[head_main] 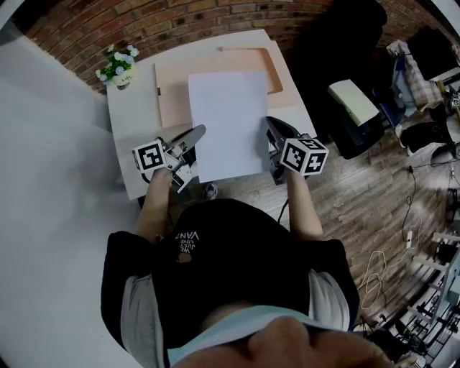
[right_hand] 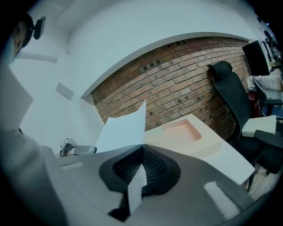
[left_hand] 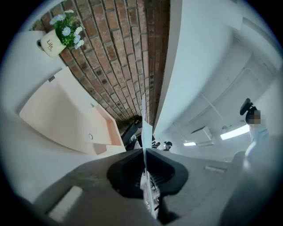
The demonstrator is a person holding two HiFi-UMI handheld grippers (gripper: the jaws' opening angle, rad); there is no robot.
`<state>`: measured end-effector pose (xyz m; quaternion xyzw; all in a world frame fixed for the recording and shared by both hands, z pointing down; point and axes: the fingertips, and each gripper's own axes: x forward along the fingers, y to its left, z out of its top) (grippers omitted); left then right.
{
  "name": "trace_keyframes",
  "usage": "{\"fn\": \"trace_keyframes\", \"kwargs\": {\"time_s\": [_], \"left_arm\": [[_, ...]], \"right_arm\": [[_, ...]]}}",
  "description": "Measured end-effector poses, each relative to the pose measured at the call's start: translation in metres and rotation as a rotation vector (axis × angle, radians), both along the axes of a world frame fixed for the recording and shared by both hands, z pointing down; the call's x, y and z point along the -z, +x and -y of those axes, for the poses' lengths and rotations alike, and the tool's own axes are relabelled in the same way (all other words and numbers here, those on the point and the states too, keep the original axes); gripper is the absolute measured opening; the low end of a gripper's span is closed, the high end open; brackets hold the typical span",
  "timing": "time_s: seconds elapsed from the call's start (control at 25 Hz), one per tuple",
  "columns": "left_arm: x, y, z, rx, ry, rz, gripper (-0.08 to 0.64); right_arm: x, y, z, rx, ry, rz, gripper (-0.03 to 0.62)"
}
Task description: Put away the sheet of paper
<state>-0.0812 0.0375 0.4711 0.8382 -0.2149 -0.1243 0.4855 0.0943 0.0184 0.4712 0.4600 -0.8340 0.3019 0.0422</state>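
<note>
At the upper left of the head view, a small pot of white flowers (head_main: 117, 68) stands on the far left corner of the white table (head_main: 136, 115), in front of the brick wall (head_main: 180, 21). Lower, at centre left, the left gripper (head_main: 200, 130) reaches in from the table's near side. Its own view shows its jaws pressed together on the left edge of the sheet of paper (head_main: 226, 126), seen there edge-on as a thin white line (left_hand: 145, 128). The sheet spreads across the middle of the frame, covering the near part of a shallow pale pink tray (head_main: 172, 93) and overhanging the table's front edge. At centre right, the right gripper (head_main: 268, 122) clamps the sheet's right edge; in its view the jaws meet on the paper (right_hand: 124, 128), with a strip showing behind them. A black office chair (head_main: 345, 43) stands at the upper right, on the wooden floor (head_main: 374, 215).
</note>
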Motion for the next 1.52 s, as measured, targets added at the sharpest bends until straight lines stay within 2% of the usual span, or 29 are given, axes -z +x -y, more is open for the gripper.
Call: {"fn": "trace_keyframes", "kwargs": {"time_s": [0.36, 0.64, 1.52], "left_arm": [[-0.001, 0.0, 0.006, -0.009, -0.003, -0.005, 0.0], [0.0, -0.005, 0.017, -0.015, -0.017, -0.028, 0.0], [-0.015, -0.041, 0.07, -0.077, -0.035, -0.057, 0.0]], "right_arm": [[0.002, 0.0, 0.005, -0.013, 0.001, 0.014, 0.0], [0.006, -0.004, 0.014, -0.029, -0.002, 0.066, 0.002], [0.0, -0.038, 0.054, -0.11, 0.002, 0.053, 0.002]]}}
